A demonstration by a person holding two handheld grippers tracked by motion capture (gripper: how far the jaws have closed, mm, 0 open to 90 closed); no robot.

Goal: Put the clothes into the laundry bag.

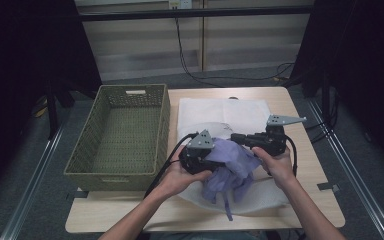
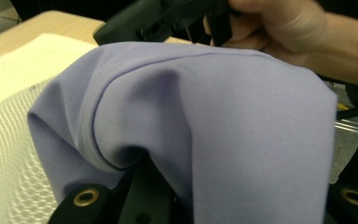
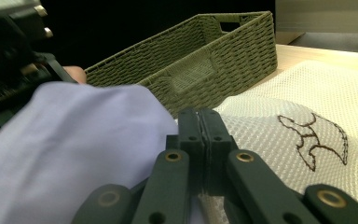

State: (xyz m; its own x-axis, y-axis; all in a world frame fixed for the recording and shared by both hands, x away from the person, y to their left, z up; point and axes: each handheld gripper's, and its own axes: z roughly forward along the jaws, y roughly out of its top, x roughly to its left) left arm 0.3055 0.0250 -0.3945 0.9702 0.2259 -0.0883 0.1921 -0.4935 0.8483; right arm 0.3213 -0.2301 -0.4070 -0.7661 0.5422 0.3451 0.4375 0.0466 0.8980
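A lavender garment (image 1: 235, 167) hangs bunched over the white mesh bag (image 1: 220, 111) on the table. My left gripper (image 1: 215, 162) points right and is shut on the garment. In the left gripper view the cloth (image 2: 214, 121) drapes over the jaws and hides them. My right gripper (image 1: 236, 136) points left just above the garment. In its own view the right gripper (image 3: 205, 116) has its jaws pressed together on a raised edge of the mesh bag (image 3: 284, 135), which bears a brown embroidered mark. The garment (image 3: 74, 140) lies to their left.
A green woven basket (image 1: 162, 125) stands at the left of the wooden table (image 1: 307, 165), close beside the bag; it also shows as the basket (image 3: 191, 60) in the right gripper view. Black curtains flank the scene and cables run across the floor behind.
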